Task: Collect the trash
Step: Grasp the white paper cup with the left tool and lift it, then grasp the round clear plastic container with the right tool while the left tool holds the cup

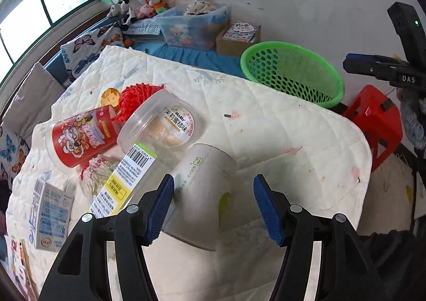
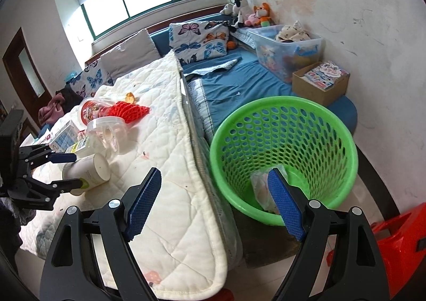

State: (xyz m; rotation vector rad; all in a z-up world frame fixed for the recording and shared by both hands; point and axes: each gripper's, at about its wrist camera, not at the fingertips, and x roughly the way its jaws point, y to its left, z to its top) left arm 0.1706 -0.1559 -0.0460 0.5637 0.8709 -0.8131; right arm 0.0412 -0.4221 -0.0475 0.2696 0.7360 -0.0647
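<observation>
Barely started: only one wrapper [image 2: 262, 189] in the green basket [image 2: 343, 141] off the bed's edge, left tongs [image 1: 213, 202] released around the white cup [image 1: 205, 189], right tongs [image 2: 215, 202] empty, other trash still on the quilt [image 1: 266, 127].

quilted pad [image 1: 279, 127]: white stitched cloth, matt, stained
waste basket [image 2: 314, 141]: green perforated plastic, slightly glossy
white cup [image 1: 205, 189]: matt paper
clear jar [image 1: 162, 125]: glossy transparent plastic
gripper pads [image 1: 159, 207]: blue ribbed rubbery plastic
stool [image 1: 372, 120]: glossy red plastic
</observation>
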